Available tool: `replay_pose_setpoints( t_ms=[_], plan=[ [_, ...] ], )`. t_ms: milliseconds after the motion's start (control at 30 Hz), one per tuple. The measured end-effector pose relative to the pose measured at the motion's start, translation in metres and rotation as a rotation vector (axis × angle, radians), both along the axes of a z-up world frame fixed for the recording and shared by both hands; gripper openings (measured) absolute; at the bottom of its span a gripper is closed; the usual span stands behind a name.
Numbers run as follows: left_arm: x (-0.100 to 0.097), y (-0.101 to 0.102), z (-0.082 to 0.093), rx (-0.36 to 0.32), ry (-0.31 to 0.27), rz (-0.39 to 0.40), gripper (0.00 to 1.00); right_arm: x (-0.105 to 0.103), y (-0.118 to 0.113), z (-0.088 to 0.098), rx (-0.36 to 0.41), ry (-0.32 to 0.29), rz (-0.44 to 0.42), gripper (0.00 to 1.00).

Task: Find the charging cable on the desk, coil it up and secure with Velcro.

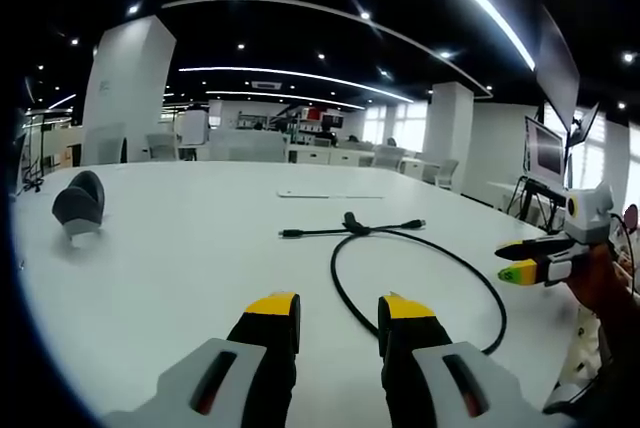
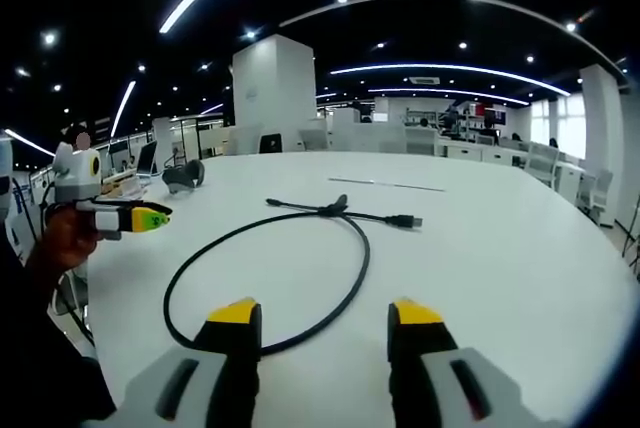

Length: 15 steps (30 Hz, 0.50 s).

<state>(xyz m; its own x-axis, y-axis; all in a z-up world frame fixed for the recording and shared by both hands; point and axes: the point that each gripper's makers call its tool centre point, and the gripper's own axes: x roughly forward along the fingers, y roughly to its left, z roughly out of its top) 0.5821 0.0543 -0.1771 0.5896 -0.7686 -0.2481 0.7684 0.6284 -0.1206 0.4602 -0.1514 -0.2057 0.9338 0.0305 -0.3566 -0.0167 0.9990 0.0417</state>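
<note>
A black charging cable (image 1: 351, 225) lies on the white desk (image 1: 200, 248), one large open loop with its two plug ends spread apart past a dark crossing point. In the right gripper view the same cable (image 2: 333, 211) loops toward my jaws. My left gripper (image 1: 340, 308) is open, just short of the loop's near-left edge, and holds nothing. My right gripper (image 2: 325, 316) is open too, its jaws on either side of the loop's near edge without touching it. A hand holds the right gripper (image 1: 515, 258) at the desk's right edge. The left gripper (image 2: 150, 216) shows at the left.
A grey rounded object (image 1: 80, 203) sits at the desk's far left, also seen as the grey object (image 2: 183, 176). A thin white strip (image 1: 320, 194) lies beyond the cable. Monitors (image 1: 548, 148) stand past the right edge. Pillars and office chairs fill the background.
</note>
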Motion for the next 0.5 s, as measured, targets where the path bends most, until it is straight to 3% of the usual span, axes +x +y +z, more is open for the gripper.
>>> replay_pose_setpoints(
  t_ms=[500],
  plan=[
    [0.0005, 0.0042, 0.0012, -0.019, 0.009, 0.010, 0.30, -0.0006, 0.0014, -0.0033, 0.003, 0.005, -0.002, 0.52]
  ],
)
